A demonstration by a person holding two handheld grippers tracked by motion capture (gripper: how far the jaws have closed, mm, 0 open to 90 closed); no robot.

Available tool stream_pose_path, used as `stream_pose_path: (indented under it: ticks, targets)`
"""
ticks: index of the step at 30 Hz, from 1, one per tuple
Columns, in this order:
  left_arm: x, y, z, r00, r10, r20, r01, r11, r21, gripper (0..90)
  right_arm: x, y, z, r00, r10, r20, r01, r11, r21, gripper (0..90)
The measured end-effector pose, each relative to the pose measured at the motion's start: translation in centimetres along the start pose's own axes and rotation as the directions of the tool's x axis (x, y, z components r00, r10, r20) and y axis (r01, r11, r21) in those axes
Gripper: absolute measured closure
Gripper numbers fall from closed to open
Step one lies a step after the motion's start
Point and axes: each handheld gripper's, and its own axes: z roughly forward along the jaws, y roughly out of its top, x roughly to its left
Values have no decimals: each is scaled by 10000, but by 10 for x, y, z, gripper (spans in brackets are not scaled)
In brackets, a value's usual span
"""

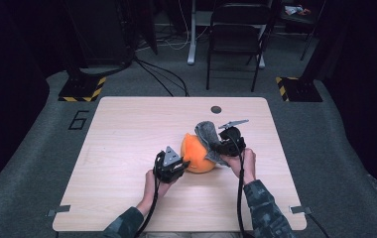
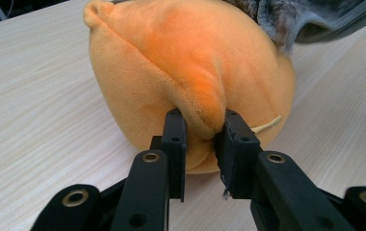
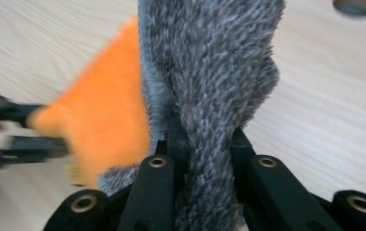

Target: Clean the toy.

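Left hand-held gripper (image 1: 180, 166) is pinching a raised seam ridge of the orange plush toy (image 1: 196, 153), jaws clenched on a fold of the fabric with the fold bunching between them, as the left gripper view is showing (image 2: 202, 139). The toy (image 2: 186, 72) is sitting on the light wood table (image 1: 127, 134), roughly center and a bit toward the person's side, between the two hands. Grey fuzzy part (image 1: 207, 133) is draping over the toy's upper right side; can't tell if it is sewn to the toy or a separate cloth. Right hand-held gripper (image 1: 219, 147) is gripping that grey fuzzy part (image 3: 210, 72), jaws closed around a bunched strip of it (image 3: 205, 149), with orange plush (image 3: 99, 120) showing just beside it.

Handling judgement: the toy is looking soft, light and squashy, deforming wherever it is being squeezed, not fragile and not slippery thanks to the pile. Seams and loose folds are seeming like the best hold points; the rounded body is probably too bulky for the jaws. Pulling hard is likely stretching fabric rather than moving the whole thing.
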Motion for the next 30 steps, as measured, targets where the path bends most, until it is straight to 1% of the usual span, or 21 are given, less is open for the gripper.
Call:
stream_pose_path:
  ticks: [1, 3, 5, 6, 7, 8, 9, 10, 11, 12, 13, 14, 15, 18, 19, 21, 23, 25, 26, 28, 30]
  targets:
    - [0, 0, 0, 10000, -46, 18, 46, 10000, -40, 754, 4, 3, -6, 9999, -131, -103, 129, 9997, -204, 784]
    - [0, 1, 0, 10000, -6, 58, 6, 10000, -76, 758, 18, 9, -15, 9984, -304, -476, 275, 9978, -604, 783]
    - [-4, 3, 0, 9999, 79, 74, -78, 9999, -134, 759, 37, 12, -16, 9951, -742, -658, 698, 9953, -666, 783]
    - [-5, 3, 0, 9998, 143, 147, -141, 9998, -121, 760, 45, 13, -13, 9927, -955, -738, 905, 9935, -686, 783]
    - [-6, 3, -1, 9996, 252, 95, -252, 9997, -66, 762, 54, 13, -9, 9907, -1127, -766, 1090, 9927, -511, 783]
    - [-8, 3, 0, 9997, 249, 69, -248, 9997, -81, 766, 60, 12, -4, 9855, -1635, -442, 1622, 9862, -324, 783]
    - [-7, 2, 0, 9996, 279, 79, -280, 9996, 47, 769, 66, 10, 3, 9849, -1725, -140, 1721, 9848, -254, 783]
    - [-6, 1, 1, 9997, 235, 102, -235, 9997, 77, 771, 66, 8, 8, 9816, -1907, 6, 1907, 9816, -76, 784]
    - [-5, 1, 1, 9997, 206, 156, -207, 9998, 73, 773, 66, 7, 9, 9834, -1813, 95, 1814, 9834, -95, 784]
    - [-5, 1, 1, 9996, 180, 210, -182, 9998, 71, 773, 64, 6, 9, 9806, -1940, 262, 1942, 9809, -50, 785]
    - [-5, 1, 0, 9995, 205, 227, -207, 9998, 79, 774, 60, 6, 7, 9829, -1822, 265, 1821, 9833, 46, 785]
    - [-5, 1, 1, 9995, 223, 207, -225, 9997, 50, 773, 55, 6, 5, 9859, -1654, 261, 1654, 9862, 9, 785]
    - [-5, 1, 1, 9994, 265, 217, -267, 9996, 82, 774, 50, 6, 4, 9874, -1543, 356, 1542, 9880, 34, 785]
    - [-3, 0, 0, 9996, 151, 246, -154, 9998, 116, 773, 36, 3, 3, 9924, -1109, 534, 1103, 9938, 135, 785]
    - [-3, 0, 0, 9996, 172, 212, -175, 9998, 140, 773, 30, 2, 3, 9926, -1005, 687, 993, 9948, 205, 785]
    - [-2, -1, 0, 9997, 114, 220, -116, 9999, 121, 773, 19, -2, 5, 9892, -900, 1157, 851, 9953, 467, 785]
    - [-2, -1, 1, 9997, 95, 236, -98, 9999, 129, 773, 6, -9, 9, 9888, -583, 1377, 494, 9965, 670, 786]
    - [-2, -1, 1, 9996, 138, 254, -142, 9998, 126, 773, -7, -16, 13, 9880, -248, 1524, 102, 9953, 960, 786]
    - [-2, -1, 1, 9995, 147, 266, -150, 9998, 121, 772, -14, -19, 15, 9876, 16, 1569, -192, 9937, 1107, 786]
    - [-2, -1, 1, 9996, 59, 293, -63, 9999, 129, 772, -26, -27, 21, 9872, 464, 1527, -678, 9881, 1384, 786]
    - [-1, -1, 0, 9996, 86, 263, -90, 9999, 120, 772, -34, -35, 31, 9844, 494, 1691, -793, 9813, 1752, 785]
